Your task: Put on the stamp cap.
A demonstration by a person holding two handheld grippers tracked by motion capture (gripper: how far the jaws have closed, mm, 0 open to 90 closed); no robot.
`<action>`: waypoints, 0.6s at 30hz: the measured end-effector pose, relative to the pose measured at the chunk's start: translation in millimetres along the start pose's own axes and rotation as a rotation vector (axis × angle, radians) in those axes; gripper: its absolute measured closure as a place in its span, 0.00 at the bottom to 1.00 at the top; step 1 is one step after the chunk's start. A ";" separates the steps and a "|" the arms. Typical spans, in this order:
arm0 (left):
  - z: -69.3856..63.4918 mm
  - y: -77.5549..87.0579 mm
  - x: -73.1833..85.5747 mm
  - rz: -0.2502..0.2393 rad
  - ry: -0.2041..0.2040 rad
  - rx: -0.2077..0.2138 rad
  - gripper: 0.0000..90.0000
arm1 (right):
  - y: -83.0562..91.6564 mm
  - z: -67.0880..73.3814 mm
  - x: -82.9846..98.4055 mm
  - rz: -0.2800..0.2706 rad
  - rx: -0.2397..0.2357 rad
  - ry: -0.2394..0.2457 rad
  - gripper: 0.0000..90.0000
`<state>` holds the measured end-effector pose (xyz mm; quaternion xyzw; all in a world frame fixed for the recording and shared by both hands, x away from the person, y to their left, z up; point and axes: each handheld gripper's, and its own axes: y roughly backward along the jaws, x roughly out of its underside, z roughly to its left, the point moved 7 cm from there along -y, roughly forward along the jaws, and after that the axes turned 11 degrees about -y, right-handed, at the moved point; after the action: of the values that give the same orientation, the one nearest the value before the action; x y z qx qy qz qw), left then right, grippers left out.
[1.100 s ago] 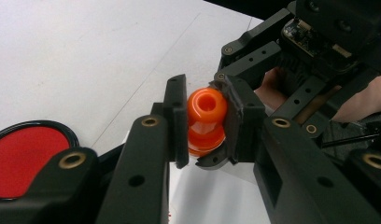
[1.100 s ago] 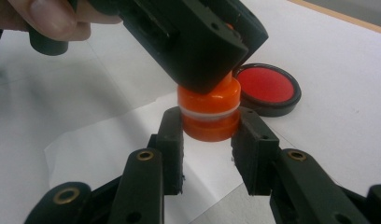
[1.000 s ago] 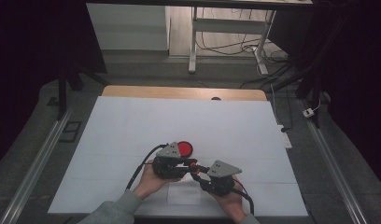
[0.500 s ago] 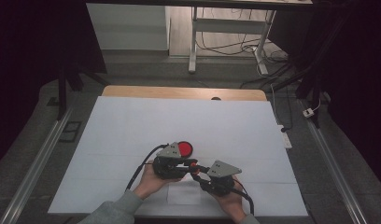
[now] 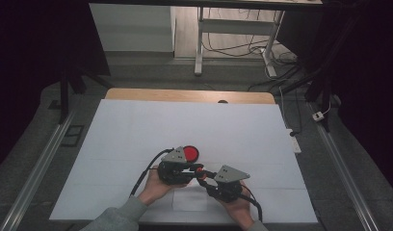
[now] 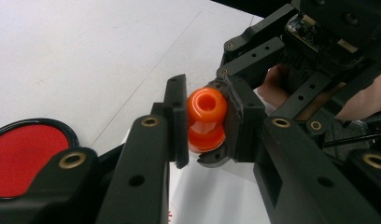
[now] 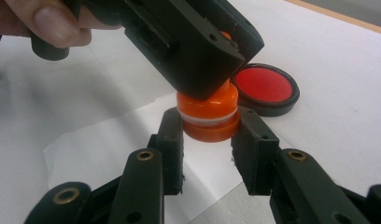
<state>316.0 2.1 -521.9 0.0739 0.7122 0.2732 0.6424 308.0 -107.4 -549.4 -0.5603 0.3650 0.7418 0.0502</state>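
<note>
A small orange piece with a hollow neck and a wider base ringed by a white band is held between both grippers just above the table. My left gripper is shut on its neck. From the opposite side, my right gripper is shut on the wide base. In the high view the left gripper and right gripper meet tip to tip near the front of the table. The left gripper's body hides the top of the orange piece in the right gripper view.
A red disc with a black rim lies flat just beyond the grippers. A loose white paper sheet lies under the hands on the white table cover. A wooden edge runs along the far side.
</note>
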 end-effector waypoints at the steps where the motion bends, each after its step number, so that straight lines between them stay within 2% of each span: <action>1: -0.1 -0.1 0.0 -0.001 0.000 -0.001 0.81 | -0.2 0.3 -0.1 -0.002 -0.001 -0.001 0.71; 18: -0.3 -1.7 0.6 -0.005 0.003 -0.006 0.81 | 0.4 0.8 -0.9 -0.009 0.001 0.000 0.71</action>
<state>316.1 0.9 -523.3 0.0697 0.7126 0.2739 0.6421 307.5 -106.8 -548.4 -0.5618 0.3628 0.7415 0.0539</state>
